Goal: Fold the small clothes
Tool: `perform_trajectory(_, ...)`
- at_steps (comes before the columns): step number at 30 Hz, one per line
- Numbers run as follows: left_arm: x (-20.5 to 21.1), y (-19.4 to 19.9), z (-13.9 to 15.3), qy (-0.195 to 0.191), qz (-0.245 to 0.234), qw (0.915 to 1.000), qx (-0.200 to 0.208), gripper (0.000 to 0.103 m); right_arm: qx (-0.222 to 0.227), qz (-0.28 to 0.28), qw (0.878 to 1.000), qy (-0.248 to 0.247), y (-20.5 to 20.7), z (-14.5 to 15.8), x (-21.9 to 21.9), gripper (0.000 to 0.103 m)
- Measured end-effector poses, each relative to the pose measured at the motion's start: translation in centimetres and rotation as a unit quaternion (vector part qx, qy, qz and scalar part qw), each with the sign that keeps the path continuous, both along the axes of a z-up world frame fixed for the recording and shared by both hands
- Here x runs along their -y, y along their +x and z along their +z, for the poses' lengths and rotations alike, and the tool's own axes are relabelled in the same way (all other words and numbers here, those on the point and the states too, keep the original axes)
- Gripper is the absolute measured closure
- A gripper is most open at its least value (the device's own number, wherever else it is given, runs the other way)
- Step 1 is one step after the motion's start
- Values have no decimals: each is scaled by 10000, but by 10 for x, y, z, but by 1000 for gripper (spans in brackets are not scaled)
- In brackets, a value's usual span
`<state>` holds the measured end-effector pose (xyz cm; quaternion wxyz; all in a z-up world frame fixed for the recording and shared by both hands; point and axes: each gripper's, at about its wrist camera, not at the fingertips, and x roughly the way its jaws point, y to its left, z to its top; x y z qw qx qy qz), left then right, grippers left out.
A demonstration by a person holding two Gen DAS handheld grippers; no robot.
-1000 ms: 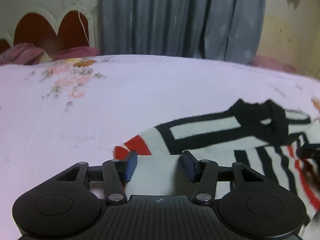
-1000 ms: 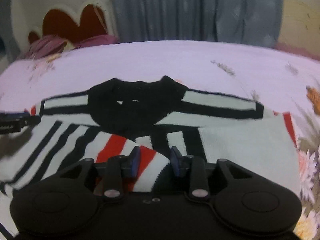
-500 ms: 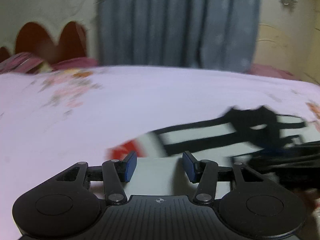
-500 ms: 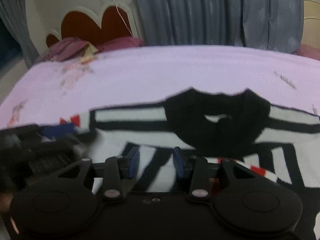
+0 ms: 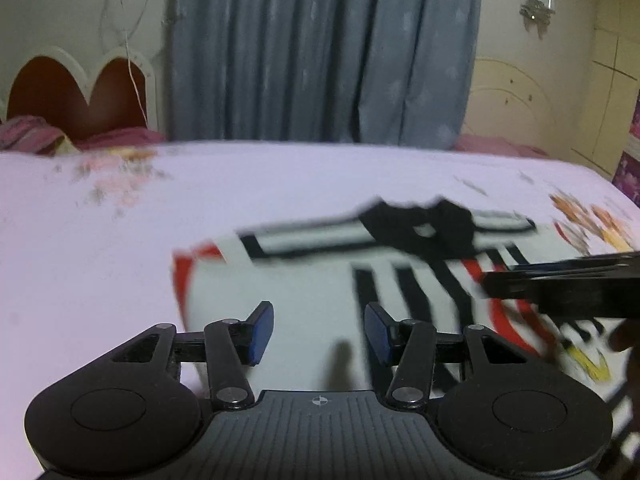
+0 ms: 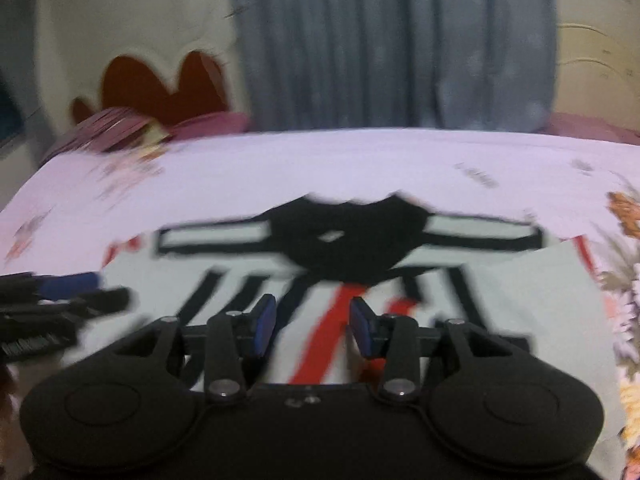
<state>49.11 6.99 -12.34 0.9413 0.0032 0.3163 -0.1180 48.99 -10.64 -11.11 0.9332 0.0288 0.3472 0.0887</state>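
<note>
Left gripper (image 5: 319, 332) level and low, blue pads spread wide, nothing between them. Right gripper (image 6: 313, 325) matches it, jaws parted and empty, fingers pointing forward. The two sit side by side, each blurred at the edge of the other's view.

The small shirt (image 6: 520, 300) is pale white-grey with black stripes, red stripes down the middle, a black collar (image 6: 348, 236) and red-trimmed sleeve ends. A yellow mark shows near its hem in the left wrist view. The bed sheet (image 5: 240, 192) is pale lilac-pink with a floral print in pink, orange and grey-green. The curtain (image 5: 320, 52) is grey-blue. The headboard (image 5: 76, 96) is dark red with a cream scalloped border. Both grippers are black, their fingers (image 5: 260, 332) tipped with blue pads.
</note>
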Motion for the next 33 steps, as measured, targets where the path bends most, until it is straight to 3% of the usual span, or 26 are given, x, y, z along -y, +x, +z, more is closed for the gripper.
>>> perform_trajectory(2,8,-8,-18,184,-21,9997,-184,53,-167,333,9993,0,-9,-10,-14,64)
perform_trajectory(4,11,-19,-29,520,-89,9986,16,53,-279,570,9978,-209,-16,-25,-26,60)
perform_trajectory(6,5,-21,-29,559,-52,9984,-13,53,-107,657,9968,-438,-27,-32,-31,60)
perform_trajectory(8,-4,-25,-26,607,0,9982,-24,53,-79,465,9980,-429,-27,-30,-21,59)
perform_trajectory(11,-22,-32,-27,484,13,9988,-44,53,-27,-623,9956,-697,-32,-24,22,67)
perform_trajectory(13,-25,-35,-27,420,46,9991,-45,53,-180,-1087,9929,-451,-36,-28,61,68)
perform_trajectory(16,-19,-33,-31,474,168,9987,-3,53,-285,-1225,9914,-366,-38,-25,85,68)
perform_trajectory(25,-19,-28,-30,423,124,9990,-90,52,-385,-1329,9904,26,-39,-27,99,54)
perform_trajectory(26,-20,-28,-30,397,128,9991,-89,52,-417,-1353,9898,175,-38,-27,101,59)
perform_trajectory(27,-20,-29,-30,375,126,9992,-81,52,-414,-1266,9905,349,-37,-28,102,79)
perform_trajectory(28,-21,-29,-29,370,119,9992,-68,52,-406,-1132,9915,498,-37,-27,103,89)
perform_trajectory(33,-27,-36,-26,251,25,9997,52,52,-235,-1091,9920,589,-49,-13,103,92)
